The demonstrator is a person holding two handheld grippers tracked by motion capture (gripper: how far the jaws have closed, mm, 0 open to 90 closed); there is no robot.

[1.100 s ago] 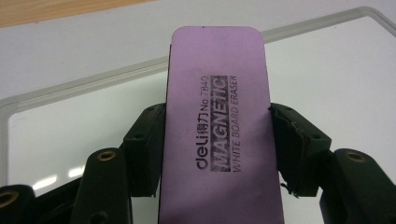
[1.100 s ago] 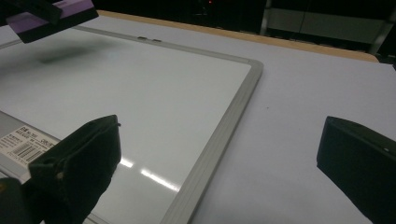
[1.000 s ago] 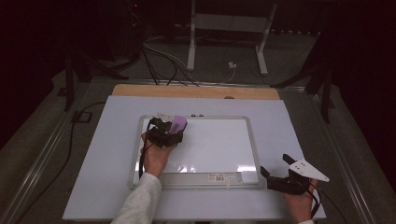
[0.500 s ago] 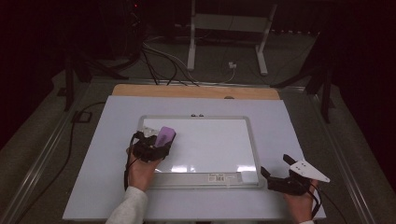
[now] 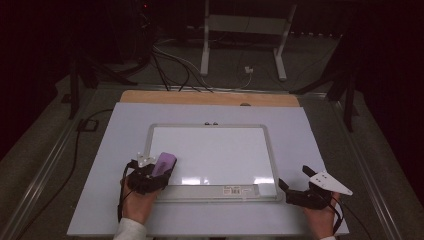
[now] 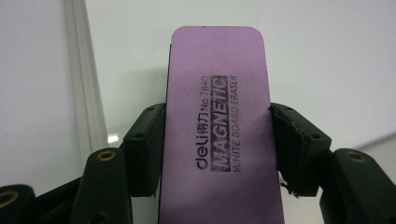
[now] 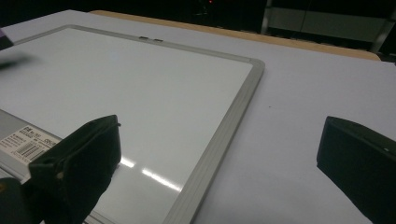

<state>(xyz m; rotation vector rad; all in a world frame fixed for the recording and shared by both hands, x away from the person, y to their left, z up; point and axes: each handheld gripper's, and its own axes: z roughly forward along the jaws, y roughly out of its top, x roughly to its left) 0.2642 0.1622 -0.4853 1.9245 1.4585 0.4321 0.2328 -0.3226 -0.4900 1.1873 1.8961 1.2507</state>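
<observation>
left gripper [image 5: 159, 172] w/ jaws clamped on purple eraser [image 6: 219, 135] at whiteboard [image 5: 215, 155] near-left corner, right gripper [image 5: 295, 192] jaws open, idle on desk [image 5: 310, 135]; board looks clean, wiping prob. nearly done.

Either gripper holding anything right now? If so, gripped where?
The left gripper holds the purple eraser, jaws clamped on its two long sides around mid-length. The right gripper is open, holding nothing.

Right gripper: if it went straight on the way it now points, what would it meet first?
Probably the whiteboard: the right gripper, jaws open and empty, aims across the board's near corner, so its grey frame comes first, though depth is unclear.
</observation>
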